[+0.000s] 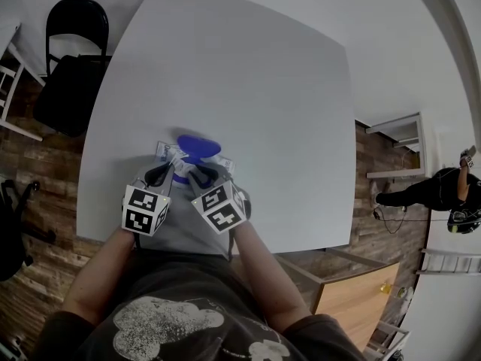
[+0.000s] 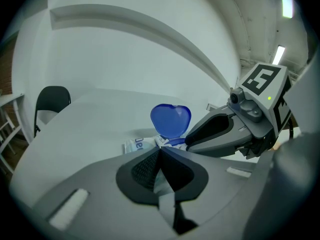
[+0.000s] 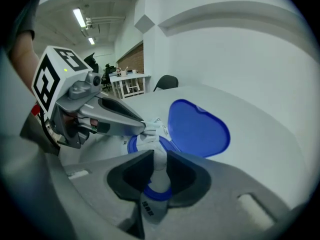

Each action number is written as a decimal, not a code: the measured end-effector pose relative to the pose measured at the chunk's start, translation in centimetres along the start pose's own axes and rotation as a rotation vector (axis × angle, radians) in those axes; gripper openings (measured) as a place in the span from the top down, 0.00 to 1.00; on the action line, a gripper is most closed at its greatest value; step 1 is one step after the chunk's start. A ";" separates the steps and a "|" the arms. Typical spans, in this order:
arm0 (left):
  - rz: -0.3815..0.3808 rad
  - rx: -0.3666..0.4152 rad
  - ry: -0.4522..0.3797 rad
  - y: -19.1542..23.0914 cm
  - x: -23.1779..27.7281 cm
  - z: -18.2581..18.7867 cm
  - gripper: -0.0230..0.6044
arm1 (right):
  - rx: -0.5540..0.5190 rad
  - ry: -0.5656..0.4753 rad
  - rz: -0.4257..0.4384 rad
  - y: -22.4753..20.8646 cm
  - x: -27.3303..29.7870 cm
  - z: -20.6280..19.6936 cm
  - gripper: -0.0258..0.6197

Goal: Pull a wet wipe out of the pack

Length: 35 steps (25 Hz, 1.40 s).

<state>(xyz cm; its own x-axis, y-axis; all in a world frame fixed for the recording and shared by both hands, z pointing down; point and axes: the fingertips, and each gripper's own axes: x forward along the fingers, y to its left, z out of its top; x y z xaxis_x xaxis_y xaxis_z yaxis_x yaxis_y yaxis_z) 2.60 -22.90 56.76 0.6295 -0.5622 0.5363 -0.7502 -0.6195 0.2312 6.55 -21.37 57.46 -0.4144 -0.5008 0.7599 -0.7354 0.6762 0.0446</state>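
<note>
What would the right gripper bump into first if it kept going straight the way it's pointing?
The right gripper would first meet the wet wipe between its jaws, then probably the pack's blue opening beneath; depth is unclear.

White square table (image 1: 225,74), black chair (image 1: 71,59) at its far corner, wood-plank floor (image 1: 41,179), white walls, white shelf unit (image 1: 398,147), pale wooden cabinet (image 1: 353,299), ceiling strip lights (image 3: 79,18), brick wall (image 3: 132,58) behind distant desks (image 3: 131,79).

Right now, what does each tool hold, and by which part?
Right tool pinches the wet wipe by its twisted end sticking up from the pack. Left tool is shut on the pack's wrapper beside the wipe.
</note>
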 end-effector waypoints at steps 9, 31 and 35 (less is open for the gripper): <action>-0.008 0.005 0.002 -0.1 -0.1 0.1 0.93 | 0.001 0.001 -0.018 -0.1 -0.3 0.2 0.96; -0.023 0.016 0.008 0.1 0.1 -0.2 0.93 | -0.017 -0.175 -0.098 0.4 -5.1 4.5 0.97; -0.034 0.007 0.008 0.2 0.1 -0.2 0.93 | 0.006 -0.214 -0.135 -0.1 -6.7 5.6 0.97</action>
<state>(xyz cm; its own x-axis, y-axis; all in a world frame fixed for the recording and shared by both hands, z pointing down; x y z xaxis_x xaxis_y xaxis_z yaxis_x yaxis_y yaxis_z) 2.49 -22.95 57.00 0.6530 -0.5362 0.5348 -0.7269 -0.6420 0.2439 6.36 -21.10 48.78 -0.4156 -0.6895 0.5931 -0.7948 0.5924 0.1318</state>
